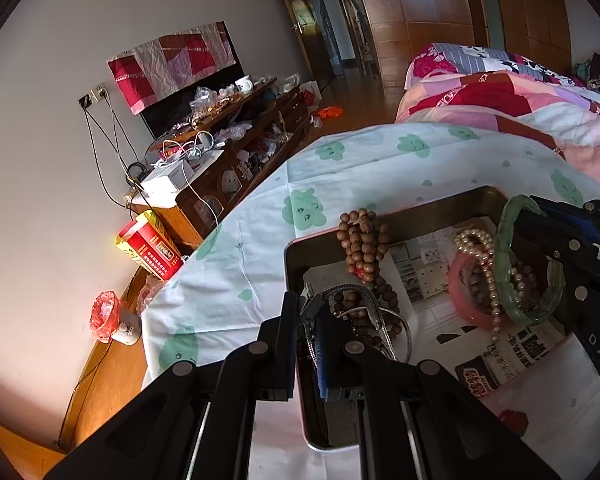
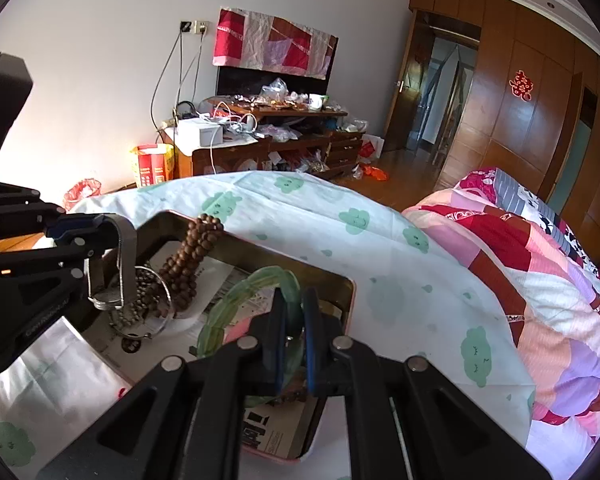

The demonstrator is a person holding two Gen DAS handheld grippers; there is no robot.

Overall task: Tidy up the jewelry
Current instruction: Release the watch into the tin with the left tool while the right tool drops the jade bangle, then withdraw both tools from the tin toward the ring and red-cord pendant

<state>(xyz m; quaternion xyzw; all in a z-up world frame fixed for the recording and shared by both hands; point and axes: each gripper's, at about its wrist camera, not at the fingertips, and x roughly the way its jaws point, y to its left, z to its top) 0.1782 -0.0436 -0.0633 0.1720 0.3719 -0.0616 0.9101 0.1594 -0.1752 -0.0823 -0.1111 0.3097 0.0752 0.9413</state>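
Observation:
A shallow metal tray (image 1: pixel 296 256) lined with newspaper lies on a cloth-covered table. It holds brown wooden bead strings (image 1: pixel 362 240), a pearl necklace (image 1: pixel 486 268), a pink bangle (image 1: pixel 458 296) and a green jade bangle (image 1: pixel 504 256). My left gripper (image 1: pixel 308 316) is shut on a silver metal watch band (image 1: pixel 364 304) over the tray's left part. My right gripper (image 2: pixel 294 312) is shut on the green jade bangle (image 2: pixel 228 308) and holds it tilted up over the tray (image 2: pixel 346 284). The left gripper (image 2: pixel 100 256) with the silver band (image 2: pixel 126 256) shows in the right wrist view.
The table has a white cloth with green prints (image 1: pixel 340 176). A bed with a patchwork quilt (image 1: pixel 512 100) lies to the right. A cluttered wooden cabinet (image 2: pixel 268 144) stands by the far wall. A red box (image 1: pixel 152 248) and a red bag (image 1: pixel 106 314) sit left of the table.

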